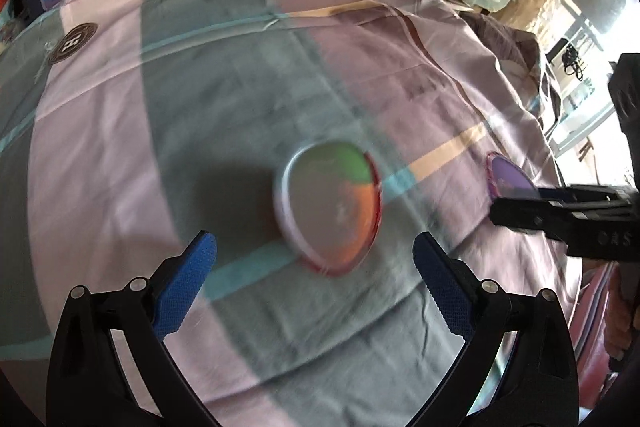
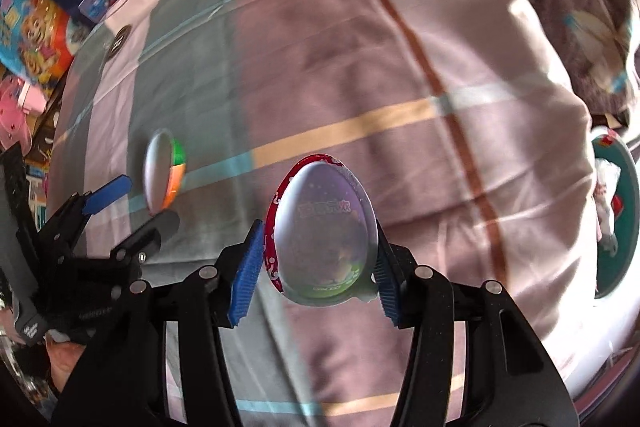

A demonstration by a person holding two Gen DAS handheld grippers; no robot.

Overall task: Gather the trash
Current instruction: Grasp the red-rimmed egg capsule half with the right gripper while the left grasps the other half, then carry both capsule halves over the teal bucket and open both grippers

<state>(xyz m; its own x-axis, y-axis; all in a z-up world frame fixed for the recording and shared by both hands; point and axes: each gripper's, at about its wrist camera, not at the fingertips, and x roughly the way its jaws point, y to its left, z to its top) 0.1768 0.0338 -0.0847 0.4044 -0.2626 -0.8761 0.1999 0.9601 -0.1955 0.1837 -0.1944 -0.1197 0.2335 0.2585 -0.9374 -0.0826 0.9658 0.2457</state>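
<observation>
Right gripper (image 2: 316, 263) tilts steeply down, jaws clamped on a purple egg (image 2: 326, 231) above the bedsheet (image 2: 400, 67). Left gripper (image 1: 316, 287) gapes empty above an orange-green egg (image 1: 330, 205) lying there.

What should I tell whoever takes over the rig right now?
Right claw: shut on the purple egg-shaped shell, held over the bedspread.
Left claw: open, empty, poised around the green-and-orange egg shell, which lies on the bedspread, not gripped.
Done: purple shell picked up.
Left: grasp the green-and-orange shell and bin both. A teal-rimmed container at the right edge of the right wrist view may be the bin; I cannot confirm.
</observation>
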